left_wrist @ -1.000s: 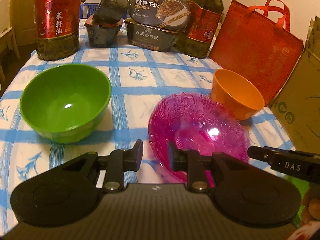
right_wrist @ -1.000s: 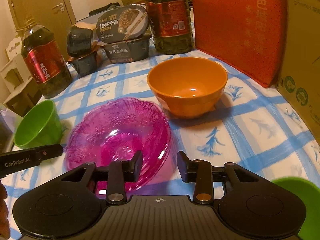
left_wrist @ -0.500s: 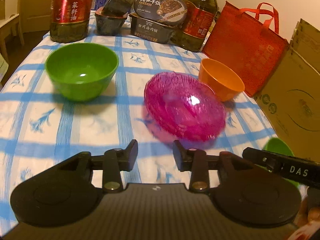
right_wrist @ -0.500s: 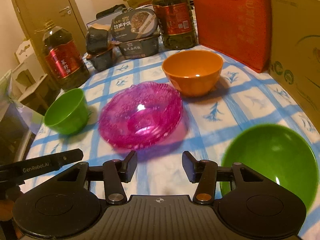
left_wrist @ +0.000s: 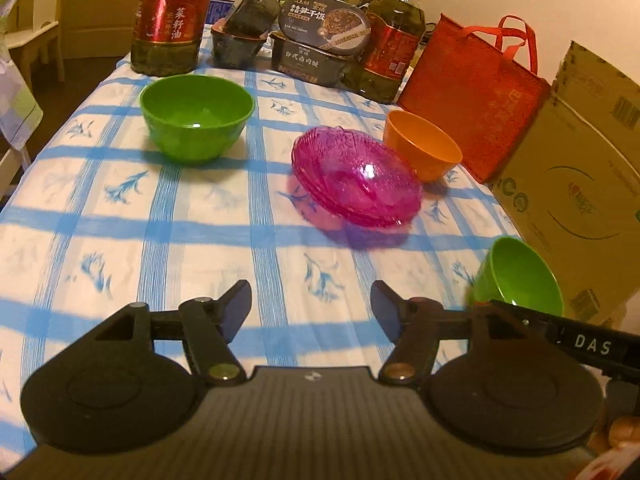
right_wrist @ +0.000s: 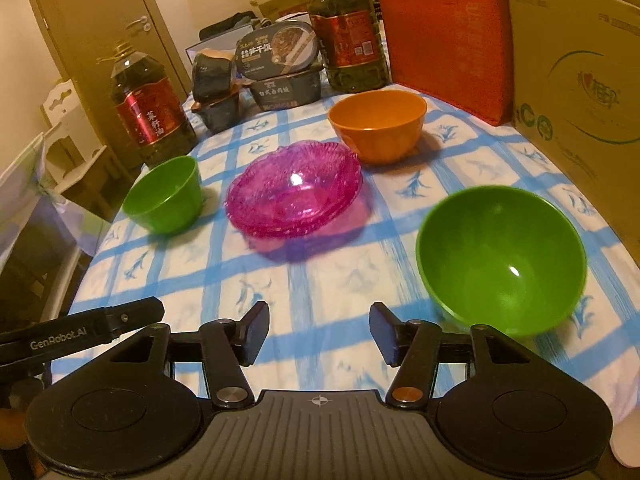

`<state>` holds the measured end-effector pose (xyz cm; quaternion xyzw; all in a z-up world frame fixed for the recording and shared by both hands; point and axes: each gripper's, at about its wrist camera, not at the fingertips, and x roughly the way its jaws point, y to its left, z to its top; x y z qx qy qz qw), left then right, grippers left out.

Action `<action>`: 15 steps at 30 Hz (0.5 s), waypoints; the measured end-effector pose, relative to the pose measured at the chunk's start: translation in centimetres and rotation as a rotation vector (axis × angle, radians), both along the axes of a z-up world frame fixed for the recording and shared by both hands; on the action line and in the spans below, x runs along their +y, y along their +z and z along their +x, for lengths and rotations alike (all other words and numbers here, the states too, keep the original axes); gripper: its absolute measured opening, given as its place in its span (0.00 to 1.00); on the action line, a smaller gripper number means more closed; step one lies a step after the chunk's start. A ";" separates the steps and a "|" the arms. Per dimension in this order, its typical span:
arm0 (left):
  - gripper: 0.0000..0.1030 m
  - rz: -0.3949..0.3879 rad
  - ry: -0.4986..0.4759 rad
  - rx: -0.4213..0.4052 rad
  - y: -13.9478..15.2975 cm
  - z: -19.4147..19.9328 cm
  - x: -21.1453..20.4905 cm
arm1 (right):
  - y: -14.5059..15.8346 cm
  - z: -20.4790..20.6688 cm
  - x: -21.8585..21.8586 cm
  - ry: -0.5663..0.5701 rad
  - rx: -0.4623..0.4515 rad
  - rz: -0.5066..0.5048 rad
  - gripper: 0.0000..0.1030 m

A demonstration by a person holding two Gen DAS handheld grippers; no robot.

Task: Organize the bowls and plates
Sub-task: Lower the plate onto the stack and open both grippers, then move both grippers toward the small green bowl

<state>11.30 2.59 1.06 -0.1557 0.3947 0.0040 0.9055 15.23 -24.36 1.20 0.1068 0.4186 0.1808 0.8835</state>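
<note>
A stack of pink glass plates (left_wrist: 356, 178) (right_wrist: 294, 196) sits mid-table. An orange bowl (left_wrist: 422, 148) (right_wrist: 378, 124) stands just behind it. One green bowl (left_wrist: 196, 114) (right_wrist: 164, 196) stands at the left. A second green bowl (right_wrist: 502, 260) (left_wrist: 518, 274) stands near the front right. My left gripper (left_wrist: 310, 312) is open and empty over the near tablecloth. My right gripper (right_wrist: 318, 332) is open and empty, just left of the near green bowl.
Two oil bottles (left_wrist: 172, 16) (right_wrist: 346, 36), dark food boxes (left_wrist: 316, 44) and a red bag (left_wrist: 474, 96) line the back of the blue-checked table (left_wrist: 120, 220). A cardboard box (right_wrist: 580, 92) stands along the right edge.
Both grippers have pulled back from the pink plates toward the near edge and opened wider. The near green bowl has come into view.
</note>
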 end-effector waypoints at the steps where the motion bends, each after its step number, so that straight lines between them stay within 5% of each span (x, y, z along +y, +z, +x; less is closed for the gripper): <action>1: 0.63 0.005 0.001 0.003 0.0 -0.5 -0.1 | 0.0 -0.4 -0.1 0.000 0.002 0.000 0.55; 15: 0.71 0.050 0.020 0.045 -0.5 -4.9 -0.9 | -1.2 -4.6 -1.0 -0.013 0.062 -0.050 0.61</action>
